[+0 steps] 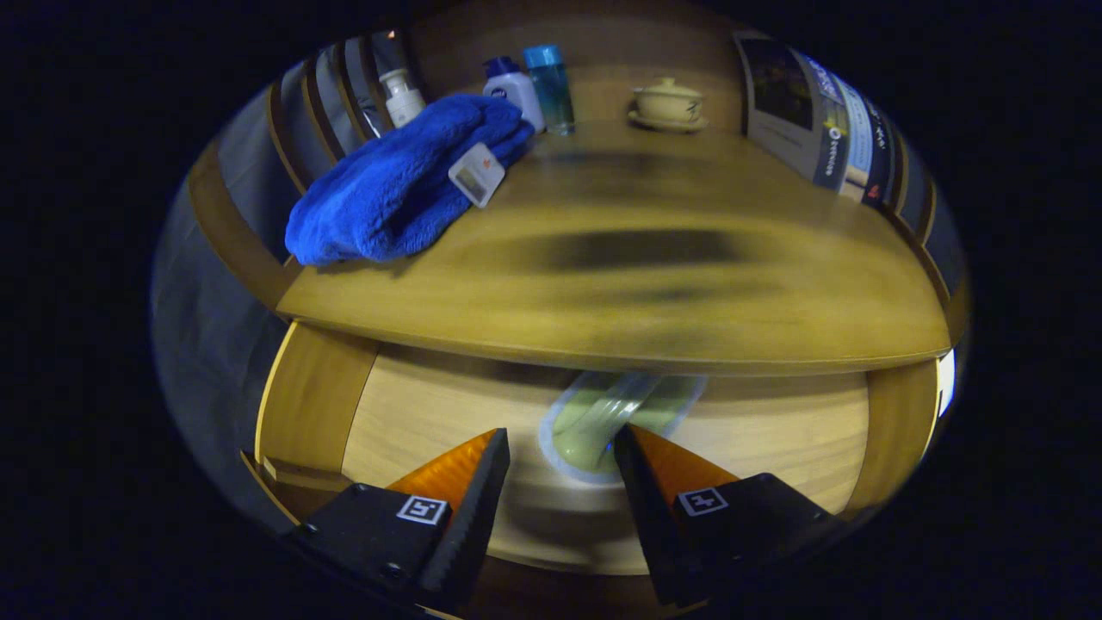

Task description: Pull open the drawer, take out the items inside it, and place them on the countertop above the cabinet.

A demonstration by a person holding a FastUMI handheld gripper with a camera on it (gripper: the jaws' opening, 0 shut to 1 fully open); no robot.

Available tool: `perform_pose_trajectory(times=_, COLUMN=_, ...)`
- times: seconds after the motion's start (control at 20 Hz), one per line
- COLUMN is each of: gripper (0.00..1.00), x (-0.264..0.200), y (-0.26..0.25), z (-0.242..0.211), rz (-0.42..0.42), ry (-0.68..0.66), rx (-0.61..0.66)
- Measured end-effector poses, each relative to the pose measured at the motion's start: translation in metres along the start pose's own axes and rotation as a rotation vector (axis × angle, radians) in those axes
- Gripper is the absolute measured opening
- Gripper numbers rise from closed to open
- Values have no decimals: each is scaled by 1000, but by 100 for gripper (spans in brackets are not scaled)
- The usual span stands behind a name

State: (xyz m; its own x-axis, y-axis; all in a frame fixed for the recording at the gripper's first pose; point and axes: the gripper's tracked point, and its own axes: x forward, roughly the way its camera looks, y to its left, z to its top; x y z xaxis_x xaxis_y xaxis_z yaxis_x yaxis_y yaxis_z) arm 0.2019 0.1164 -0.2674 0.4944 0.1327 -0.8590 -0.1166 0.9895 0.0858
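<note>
Gripper view. Drawer (413, 413) stands pulled open below the countertop (620, 284); its pale wooden floor is visible, with side walls at either end. Contents of drawer: one item seen, a pale green object with a white rim (603, 422), blurred by motion, so its exact kind cannot be told. It lies on the drawer floor, partly under the countertop's front edge.

Gripper (560, 448): fingers spread apart, released, gripping nothing. The green object sits just ahead of the fingertips and in line with the gap between them; the right fingertip appears at its edge, contact not certain. Only one finger is near it, so no grasp.

Countertop, counted:
- One blue towel (405, 181), folded and heaped, with one small white tag (476, 174) on it, lying at the left end near the edge.
- Three bottles at the back beyond the towel: one white pump bottle (401, 95), one white bottle with a dark blue cap (513, 88), and one clear blue bottle with a light blue cap (551, 86). The last two stand upright just beside each other.
- One cream lidded cup (667, 102) on one saucer (667, 123), further right along the back, well apart from the bottles.
- One printed booklet (818, 112) leaning upright at the right end.

Centre of the countertop shows a dark blurred shadow.
</note>
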Motion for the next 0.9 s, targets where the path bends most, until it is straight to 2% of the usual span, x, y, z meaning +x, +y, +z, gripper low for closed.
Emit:
perform_pose_trajectory(times=0.05, gripper=82, x=4, y=-4, z=1, rz=-4, ry=-8, rx=-11)
perform_pose_trajectory(times=0.1, gripper=72, x=5, y=-10, z=-3, rz=-19, ry=15, rx=-8)
perform_pose_trajectory(times=0.25, gripper=42, x=-3, y=-14, z=-16, rz=11, ry=55, rx=-14)
perform_pose_trajectory(times=0.35, gripper=42, x=-8, y=-21, z=-37, rz=15, ry=105, rx=-64)
perform_pose_trajectory(times=0.4, gripper=32, x=-9, y=-25, z=-45, rz=10, ry=120, rx=-79)
perform_pose_trajectory(times=0.5, gripper=24, x=-20, y=-42, z=-63, rz=-9, ry=183, rx=-124)
perform_pose_trajectory(times=0.55, gripper=24, x=-25, y=-53, z=-65, rz=-28, ry=191, rx=-127)
perform_pose_trajectory(times=0.6, gripper=24, x=-36, y=-56, z=-63, rz=-28, ry=182, rx=-121)
perform_pose_trajectory(times=0.7, gripper=17, x=-41, y=-49, z=-52, rz=-14, ry=120, rx=-135)
perform_pose_trajectory(times=0.75, gripper=17, x=-49, y=-46, z=-43, rz=-20, ry=82, rx=-143)
perform_pose_trajectory(times=0.9, gripper=66, x=-48, y=-21, z=-22, rz=32, ry=37, rx=-71)
